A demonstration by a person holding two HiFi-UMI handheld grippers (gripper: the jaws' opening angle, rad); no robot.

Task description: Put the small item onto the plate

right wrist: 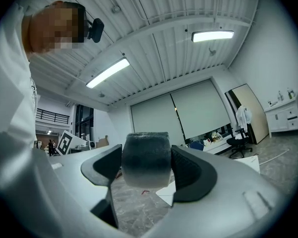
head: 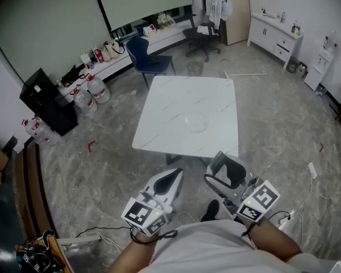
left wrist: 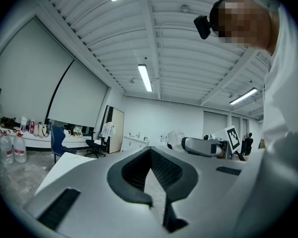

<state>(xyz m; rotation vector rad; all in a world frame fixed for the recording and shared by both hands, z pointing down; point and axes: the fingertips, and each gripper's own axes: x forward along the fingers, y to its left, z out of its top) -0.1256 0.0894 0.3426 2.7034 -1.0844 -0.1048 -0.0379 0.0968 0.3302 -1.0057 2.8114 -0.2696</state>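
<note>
A clear glass plate (head: pixel 196 121) lies on the white table (head: pixel 165 112), towards its near right part. Both grippers hang close to my body, short of the table's near edge. My right gripper (head: pixel 225 162) is shut on a small dark grey cylindrical item (right wrist: pixel 145 158), which fills the gap between its jaws in the right gripper view (right wrist: pixel 145 155). In the head view that item is hidden by the jaws. My left gripper (head: pixel 171 178) is shut with nothing in it; its tips meet in the left gripper view (left wrist: pixel 150 153). Both grippers tilt upward and show the ceiling.
A blue chair (head: pixel 148 58) stands at the table's far side and a black office chair (head: pixel 202 36) beyond it. Water bottles (head: pixel 91 95) and a black cabinet (head: pixel 45 101) are at the left. Cables (head: pixel 310 189) run over the floor at the right.
</note>
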